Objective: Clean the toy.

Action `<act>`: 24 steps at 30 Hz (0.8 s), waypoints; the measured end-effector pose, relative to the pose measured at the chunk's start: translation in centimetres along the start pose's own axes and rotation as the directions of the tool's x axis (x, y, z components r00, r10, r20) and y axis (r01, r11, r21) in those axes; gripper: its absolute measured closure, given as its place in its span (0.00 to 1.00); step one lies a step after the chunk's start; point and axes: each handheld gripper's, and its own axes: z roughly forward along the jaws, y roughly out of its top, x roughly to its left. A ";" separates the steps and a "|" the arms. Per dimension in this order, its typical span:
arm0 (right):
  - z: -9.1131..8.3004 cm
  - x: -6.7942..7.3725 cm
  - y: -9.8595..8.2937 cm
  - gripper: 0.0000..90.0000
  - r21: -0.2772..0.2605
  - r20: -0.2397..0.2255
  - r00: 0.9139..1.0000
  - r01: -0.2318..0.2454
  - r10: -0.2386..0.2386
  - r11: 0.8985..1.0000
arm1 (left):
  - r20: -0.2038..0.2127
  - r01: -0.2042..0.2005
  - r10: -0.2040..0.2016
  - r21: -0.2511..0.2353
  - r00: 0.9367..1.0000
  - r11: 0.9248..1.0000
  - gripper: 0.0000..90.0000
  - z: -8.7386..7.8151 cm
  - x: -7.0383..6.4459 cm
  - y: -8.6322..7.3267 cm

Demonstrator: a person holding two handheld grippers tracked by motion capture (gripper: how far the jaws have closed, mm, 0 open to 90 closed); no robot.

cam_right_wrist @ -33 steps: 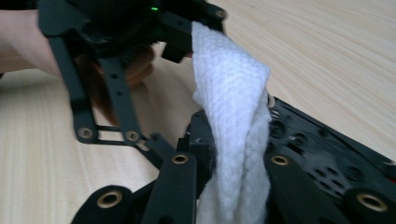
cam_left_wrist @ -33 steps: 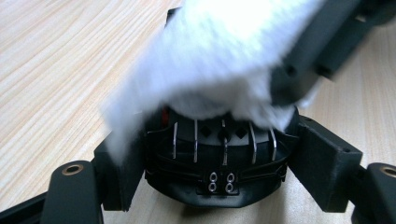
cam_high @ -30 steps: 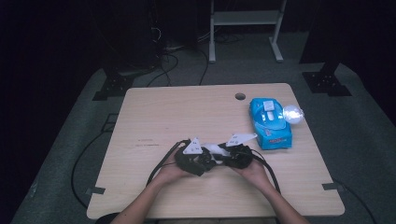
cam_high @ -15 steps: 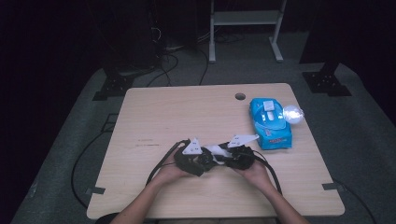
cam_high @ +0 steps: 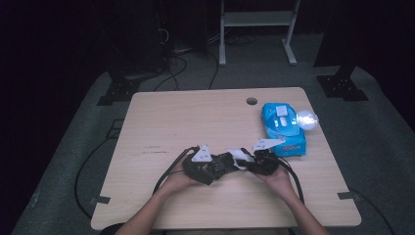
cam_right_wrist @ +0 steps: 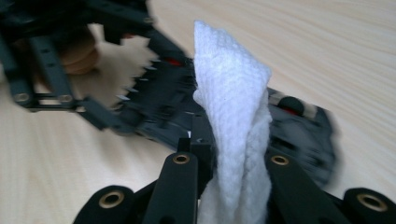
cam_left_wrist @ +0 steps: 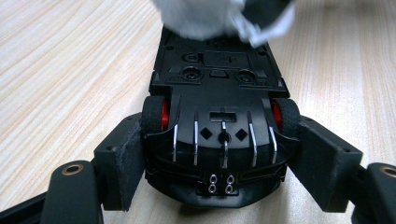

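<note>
A black toy car (cam_left_wrist: 219,116) with red wheel hubs lies upside down, just above the table, and my left gripper (cam_left_wrist: 219,161) is shut on its sides near one end. In the high view the left gripper (cam_high: 215,165) and the car (cam_high: 226,162) are at the table's front middle. My right gripper (cam_right_wrist: 233,151) is shut on a folded white wipe (cam_right_wrist: 233,116), which is pressed against the car's (cam_right_wrist: 177,102) underside. The wipe (cam_left_wrist: 210,16) covers the car's far end in the left gripper view. Seen from above, the right gripper (cam_high: 250,164) faces the left one, with the wipe (cam_high: 240,155) between them.
A blue pack of wipes (cam_high: 283,128) lies to the right, just behind the right hand. A bright round light spot (cam_high: 307,119) sits at its right edge. The wooden table (cam_high: 176,122) has a cable hole (cam_high: 251,101) at the back.
</note>
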 end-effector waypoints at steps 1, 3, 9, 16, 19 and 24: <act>0.2 0.3 0.1 0.89 0.012 0.006 1.000 0.025 -0.025 1.000 | -0.002 -0.001 0.001 -0.002 1.000 1.000 0.27 0.0 0.0 0.0; 0.0 -0.3 0.0 0.89 0.021 0.047 0.999 0.022 -0.023 1.000 | -0.002 -0.004 0.004 0.003 1.000 1.000 0.27 -0.1 0.0 0.0; -1.4 -2.8 -1.1 0.89 0.016 0.117 0.991 -0.063 0.060 0.998 | 0.001 0.000 0.000 -0.002 1.000 1.000 0.27 -0.1 0.1 -0.1; -0.2 -0.3 -0.4 0.89 0.010 0.029 1.000 0.003 -0.003 1.000 | -0.001 -0.008 0.008 0.002 1.000 1.000 0.27 -0.1 0.1 -0.1; -0.2 -0.3 -0.3 0.89 0.020 0.029 0.999 0.017 -0.018 1.000 | -0.004 -0.007 0.007 0.000 1.000 1.000 0.27 -0.2 0.0 0.0; -1.0 -2.0 -0.9 0.89 0.025 0.115 0.993 -0.019 0.016 1.000 | 0.000 -0.001 0.001 -0.008 1.000 1.000 0.27 -0.2 0.0 0.0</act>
